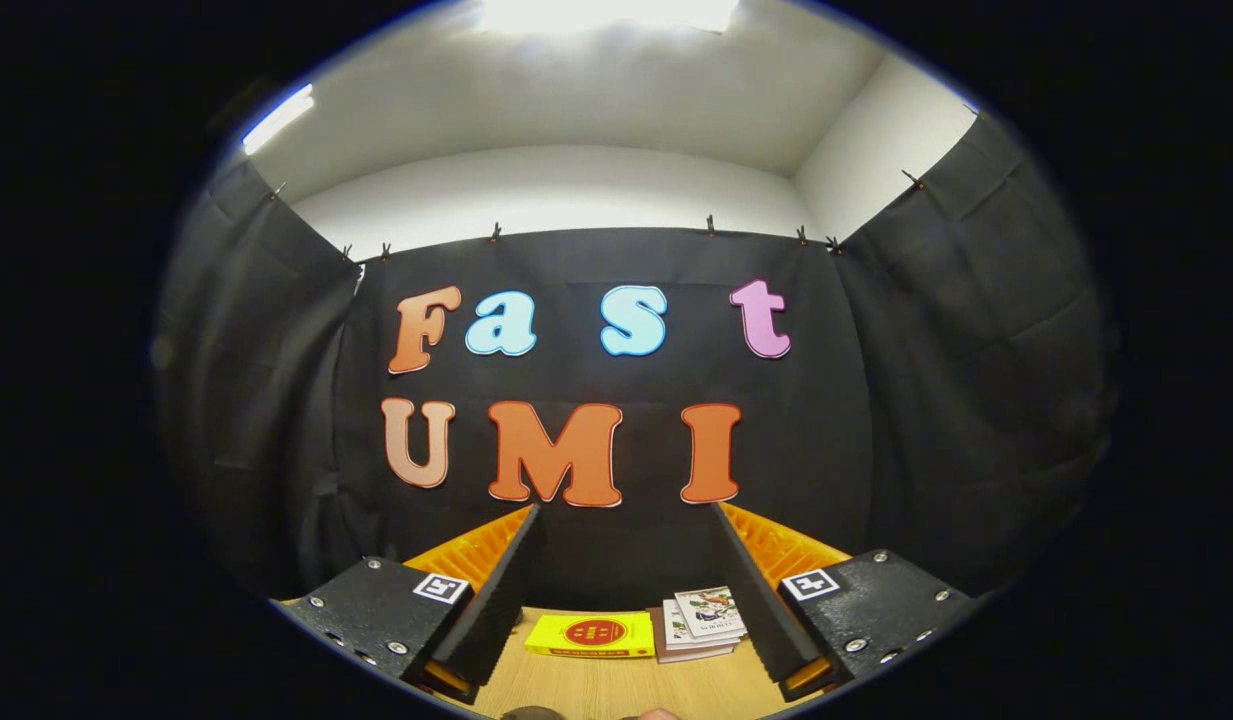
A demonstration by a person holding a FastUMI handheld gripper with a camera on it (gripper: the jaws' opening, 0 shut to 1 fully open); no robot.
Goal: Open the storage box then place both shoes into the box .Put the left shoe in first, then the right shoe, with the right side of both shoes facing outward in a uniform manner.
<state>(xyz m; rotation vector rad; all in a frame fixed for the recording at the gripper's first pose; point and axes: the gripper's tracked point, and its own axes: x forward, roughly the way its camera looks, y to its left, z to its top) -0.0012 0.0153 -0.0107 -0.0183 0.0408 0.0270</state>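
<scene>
While the gripper (pixel 628 590) was held level above a pale wooden tabletop (pixel 596 685), its two fingers stood wide apart and gripped nothing, with open air between them. Taking the tabletop as the landmark, a flat yellow box with a red round mark on its lid (pixel 591 635) lay on it between the fingers, toward the left one. Just beside that box, to its right, sat a small stack of thin booklets with white illustrated covers (pixel 701 620), close against the right finger. At the tabletop's far edge the booth's black cloth wall (pixel 616 550) rose behind both items. Ridged orange plastic (pixel 786 550) showed on the outer side of each finger, above the tabletop; what it belonged to could not be told. Above the cloth wall ran a white ceiling (pixel 576 90) with a bright light panel (pixel 606 12). Neither shoe nor storage box could be made out on the tabletop.
</scene>
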